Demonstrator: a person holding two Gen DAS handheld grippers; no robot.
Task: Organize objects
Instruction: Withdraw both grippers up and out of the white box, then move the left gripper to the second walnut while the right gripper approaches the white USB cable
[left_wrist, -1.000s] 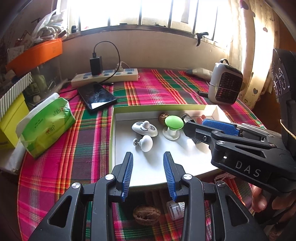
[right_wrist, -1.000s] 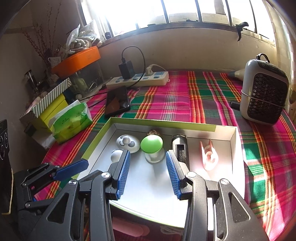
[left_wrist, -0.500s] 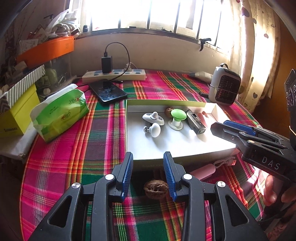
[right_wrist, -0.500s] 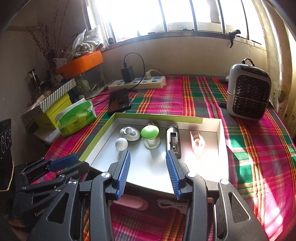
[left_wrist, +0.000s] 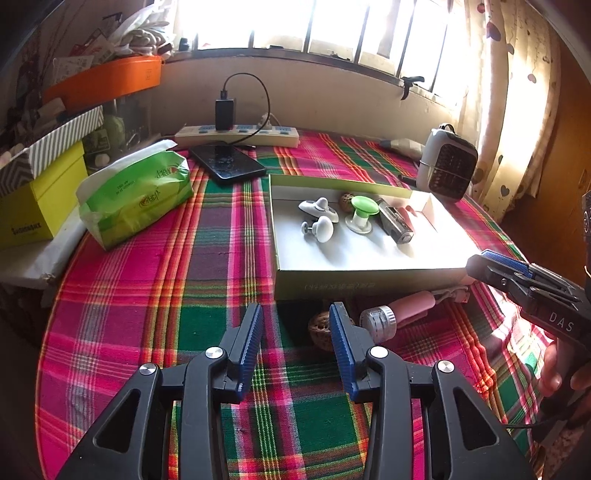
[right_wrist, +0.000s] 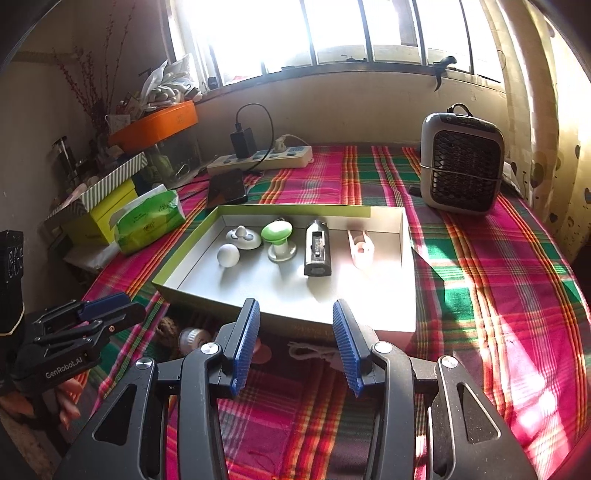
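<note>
Left wrist view: we have pulled back from the tray (left_wrist: 365, 284), so its near wall now stands clear ahead of us and the loose things show in front of it. Left gripper (left_wrist: 295, 332) spread, jaws just opened wider, nothing between them; the walnut (left_wrist: 320, 332) lies just right of the gap, behind the right finger. Beside it a silver cap (left_wrist: 378, 322) and a pink piece (left_wrist: 413, 304), touching the tray wall or nearly. We judge the walnut the next pick.

Right gripper (right_wrist: 295, 336) also spread and empty, jaws just widened, hanging above a white cord (right_wrist: 314, 352) by the tray's near edge. Inside, the tray's near half is bare: room to drop things. Surface (left_wrist: 207, 258) left of the tray is open cloth.
</note>
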